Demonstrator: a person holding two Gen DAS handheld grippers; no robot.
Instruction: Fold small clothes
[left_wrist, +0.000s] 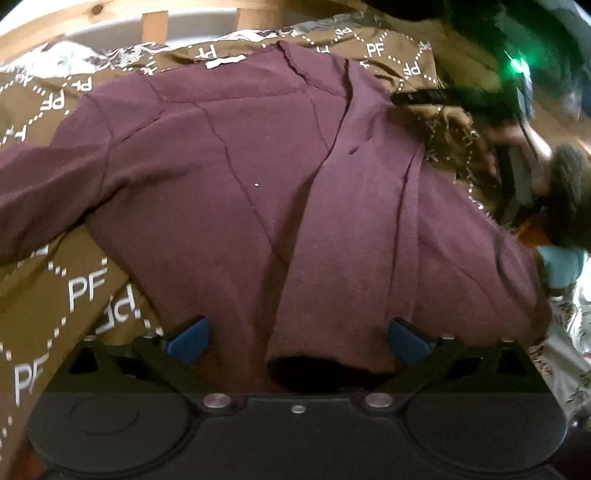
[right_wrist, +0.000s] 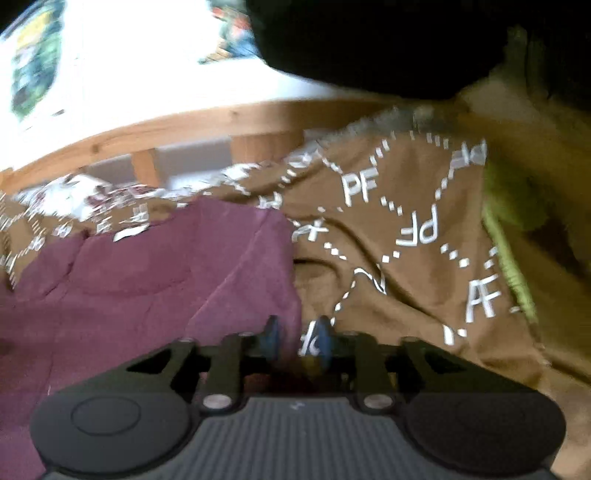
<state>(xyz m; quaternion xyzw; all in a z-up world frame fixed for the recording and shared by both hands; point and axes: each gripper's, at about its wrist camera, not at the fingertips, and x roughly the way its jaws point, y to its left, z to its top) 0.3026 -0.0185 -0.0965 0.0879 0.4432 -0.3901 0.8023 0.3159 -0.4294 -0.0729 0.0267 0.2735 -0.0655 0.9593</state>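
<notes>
Brown bedspread printed with white "PF" lettering and dotted diamonds, pale wooden bed rail along its far edge, white wall behind, bright daylight, overexposed.

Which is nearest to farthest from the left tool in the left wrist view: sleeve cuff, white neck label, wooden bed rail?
1. Sleeve cuff: between the blue fingers of the left tool, which stands open.
2. White neck label: at the sweater's far edge, upper middle.
3. Wooden bed rail: beyond the brown blanket, at the top.
</notes>
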